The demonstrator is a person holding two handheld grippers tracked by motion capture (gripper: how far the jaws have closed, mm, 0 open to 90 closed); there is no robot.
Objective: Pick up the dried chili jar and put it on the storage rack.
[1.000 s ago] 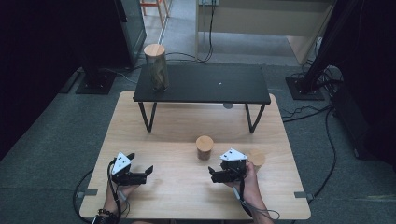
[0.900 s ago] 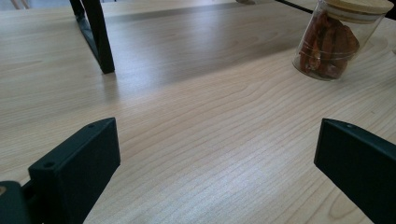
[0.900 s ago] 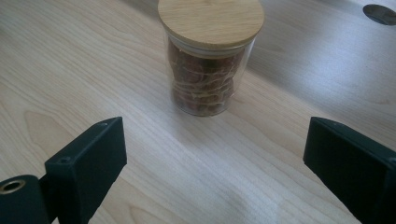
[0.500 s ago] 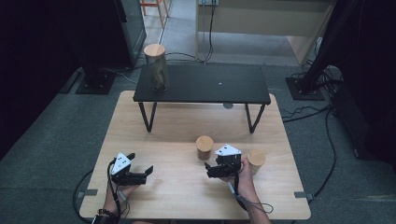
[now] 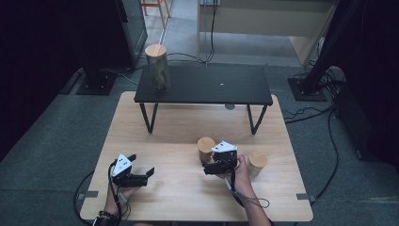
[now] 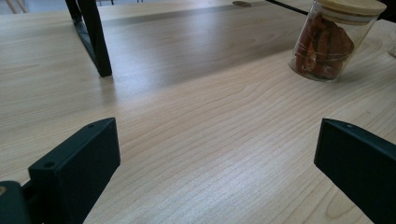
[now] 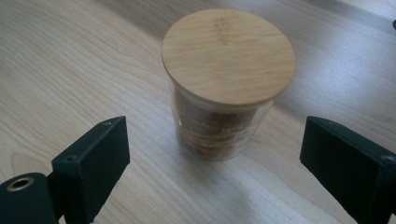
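A small glass jar (image 5: 205, 147) with a round wooden lid stands on the wooden table (image 5: 179, 127). In the right gripper view this jar (image 7: 229, 84) holds brown pieces and sits just ahead of my right gripper (image 7: 219, 140), between the lines of its open jaws and untouched by them. From above, the right gripper (image 5: 208, 167) is just in front of the jar. My left gripper (image 5: 142, 165) rests open near the table's front left; in its own view the left gripper (image 6: 215, 144) has bare table between its jaws and the jar (image 6: 327, 46) far off.
A second small lidded jar (image 5: 257, 162) stands right of my right hand. A low black shelf (image 5: 211, 87) on thin legs crosses the back of the table, with a tall lidded jar (image 5: 157, 67) on its left end. One shelf leg (image 6: 95, 39) stands ahead of the left gripper.
My right gripper has moved left and forward, from beside the right-hand jar to just in front of the middle jar. The left gripper has stayed put.
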